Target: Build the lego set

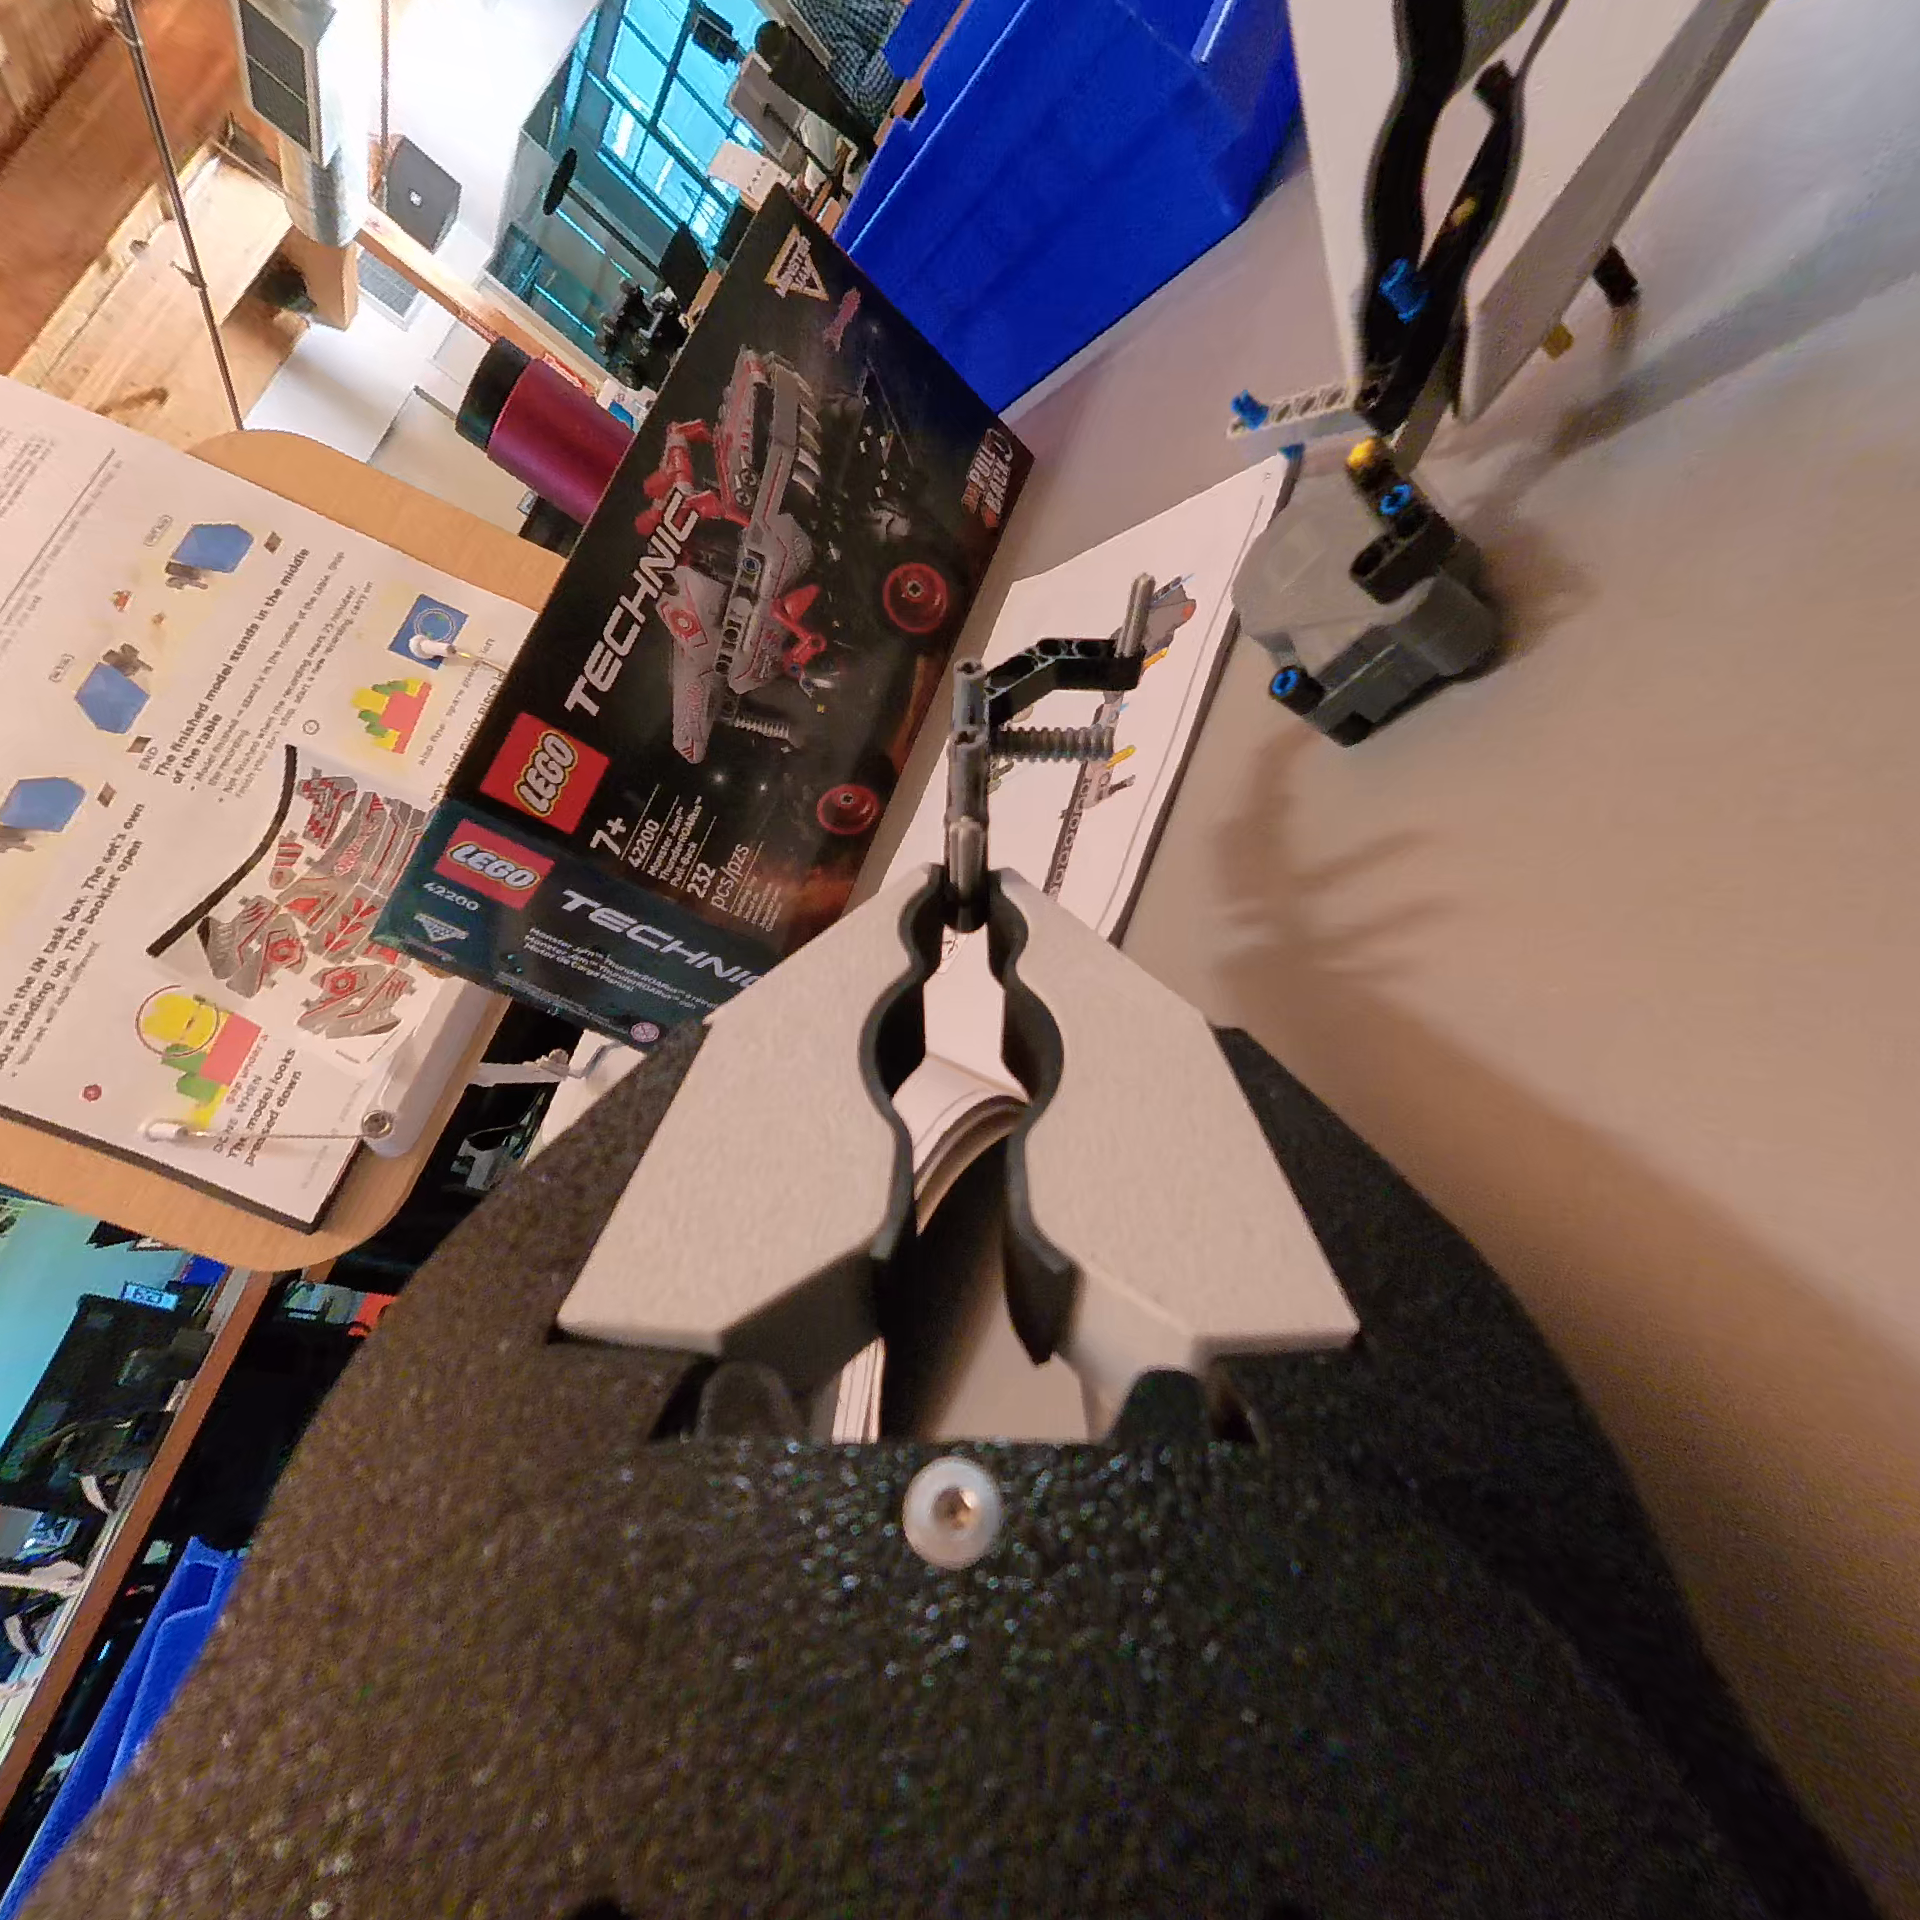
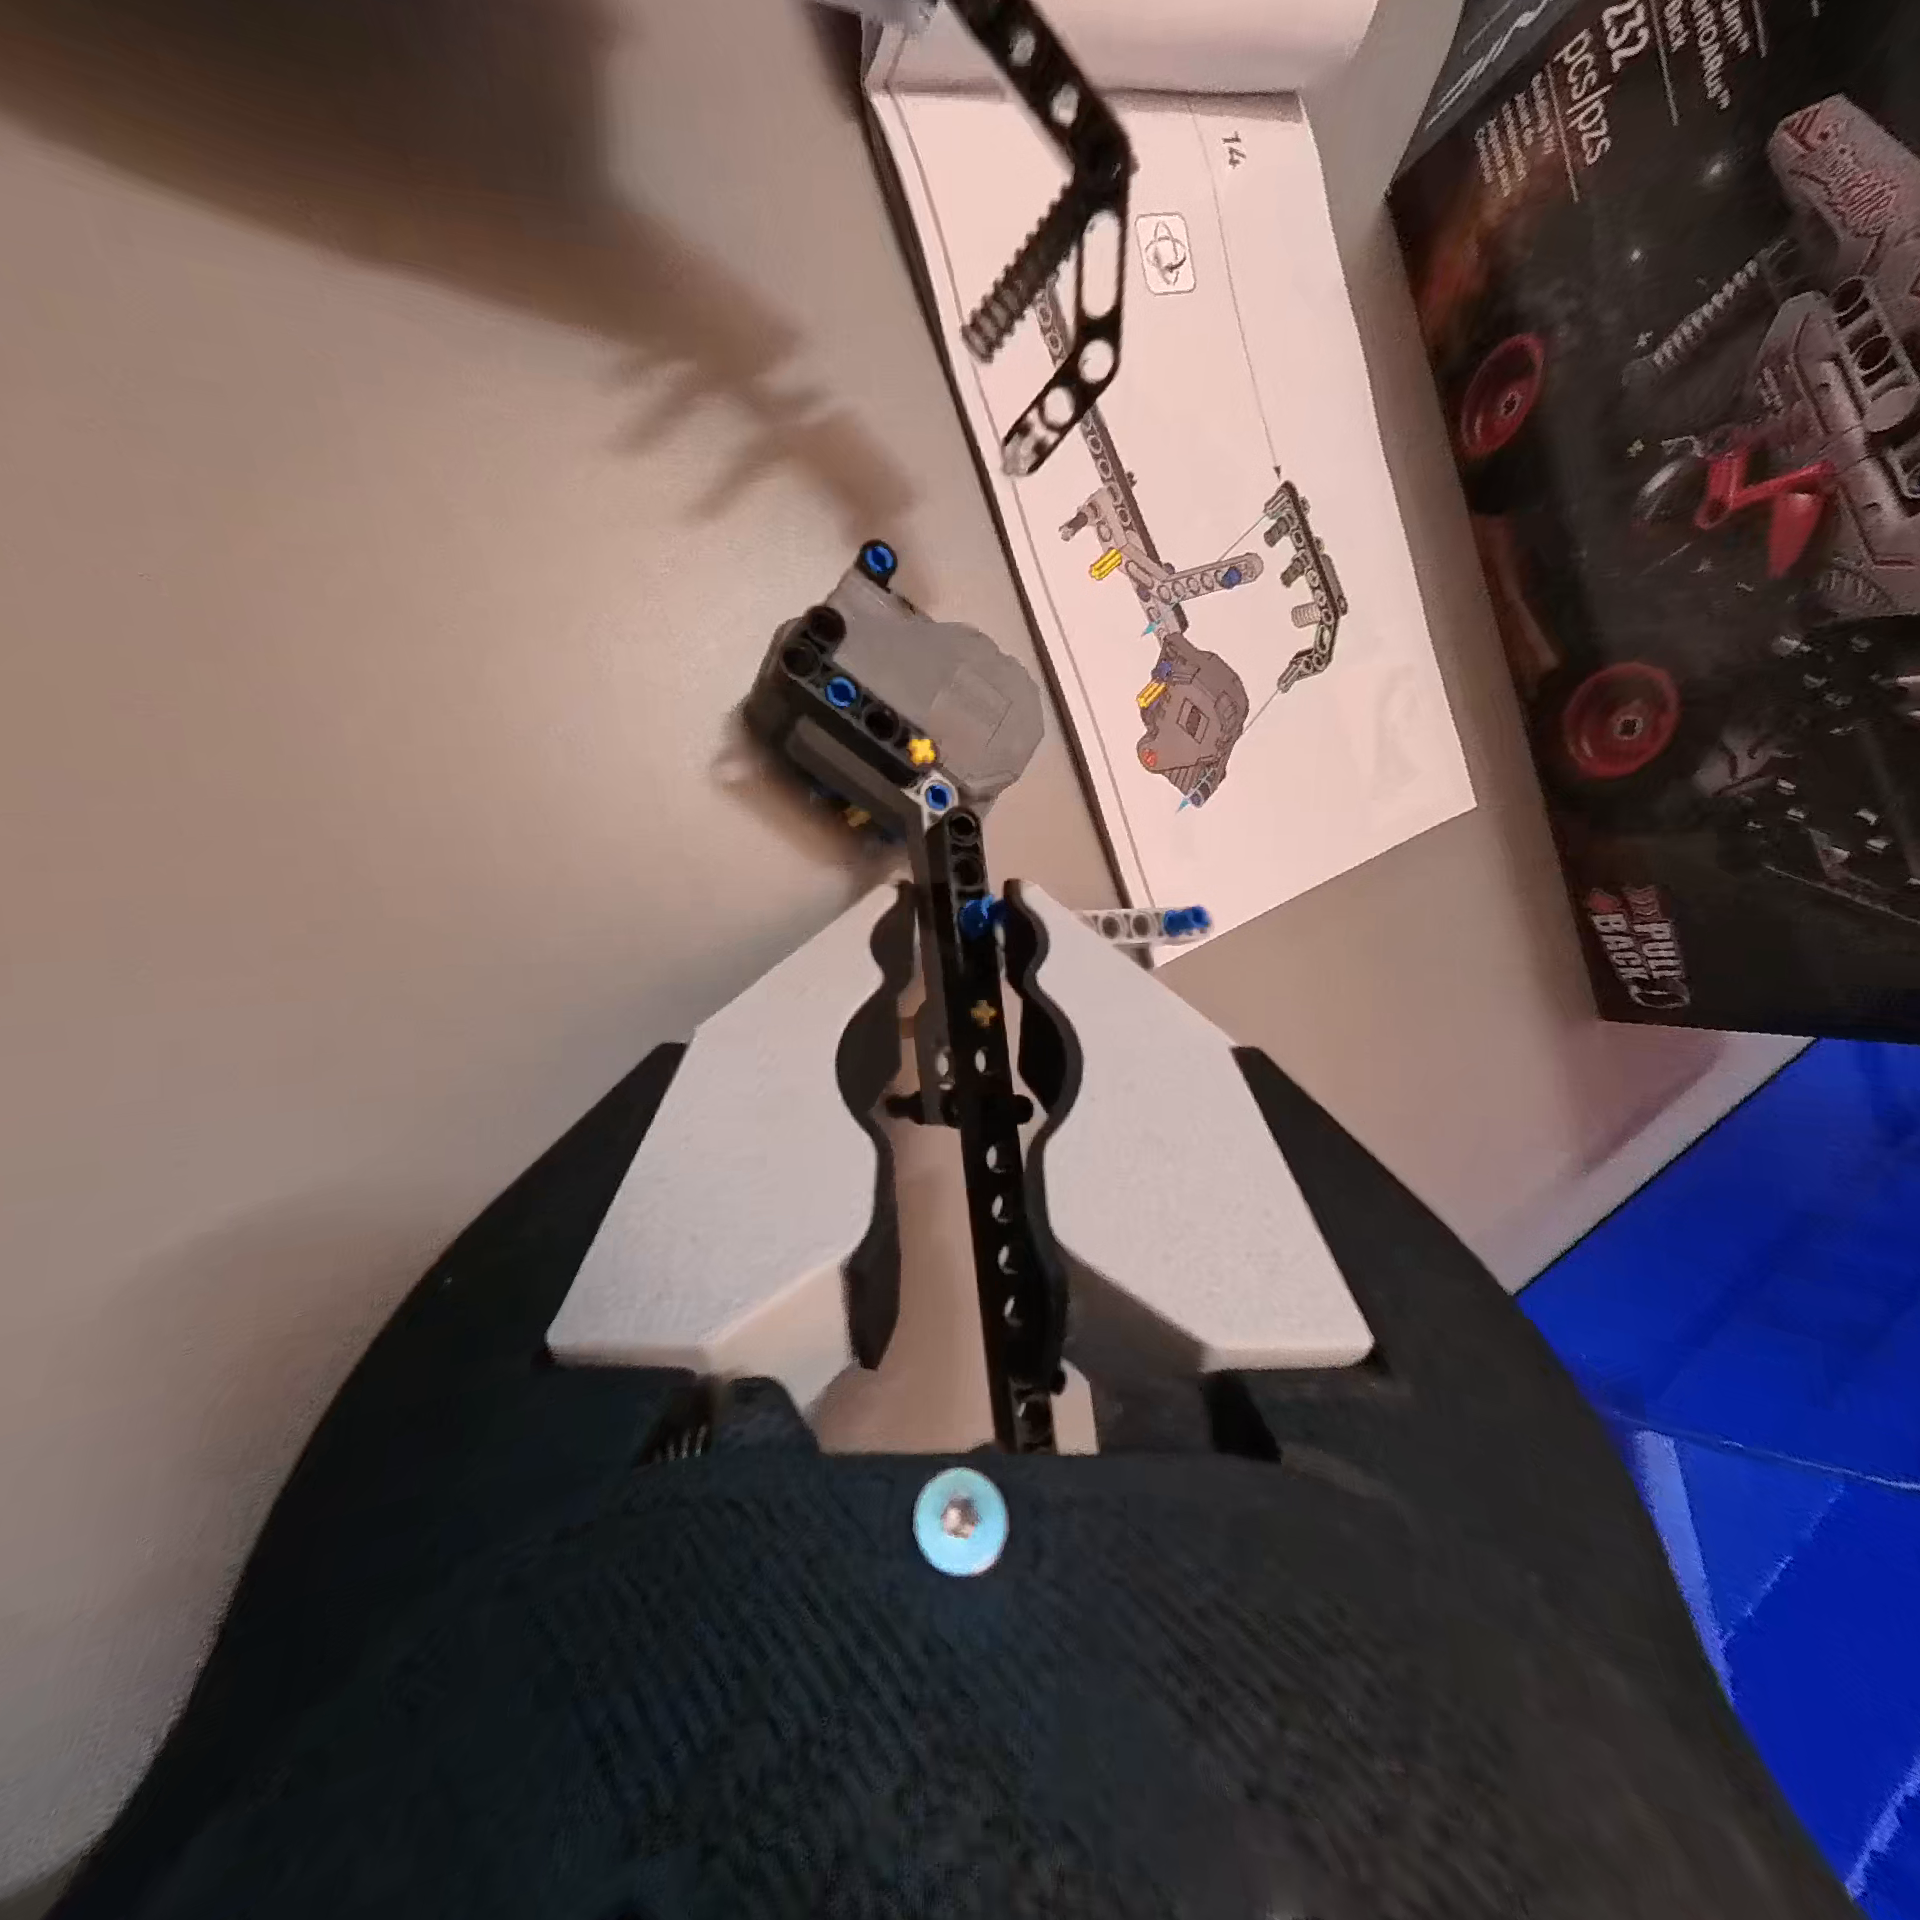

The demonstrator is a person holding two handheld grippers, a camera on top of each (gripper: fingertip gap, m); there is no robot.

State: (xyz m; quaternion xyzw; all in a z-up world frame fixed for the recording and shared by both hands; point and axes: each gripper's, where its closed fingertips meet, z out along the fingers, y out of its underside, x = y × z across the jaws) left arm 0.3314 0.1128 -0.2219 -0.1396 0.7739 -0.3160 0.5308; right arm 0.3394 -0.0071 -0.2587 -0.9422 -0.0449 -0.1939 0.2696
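My left gripper (image 1: 966, 899) is shut on a small sub-assembly (image 1: 1023, 717): a grey axle with a grey spring and a black angled beam, held above the open instruction booklet (image 1: 1164, 665). The same sub-assembly shows at the top of the right wrist view (image 2: 1070, 260). My right gripper (image 2: 961, 914) is shut on a long black beam (image 2: 982, 1091) of the chassis. That beam joins the grey pull-back motor block (image 2: 914, 696), which rests on the table. In the left wrist view the right gripper (image 1: 1423, 229) stands at the upper right over the motor block (image 1: 1371, 613).
The set's box (image 1: 727, 644) stands at the table's far edge, also in the right wrist view (image 2: 1704, 499). Blue bins (image 1: 1049, 177) sit behind it. A printed sheet on a wooden board (image 1: 208, 810) is at left. A small grey beam with blue pins (image 2: 1143, 922) lies by the booklet (image 2: 1195, 520). Across from one pair of fingers to the other is roughly 12 cm.
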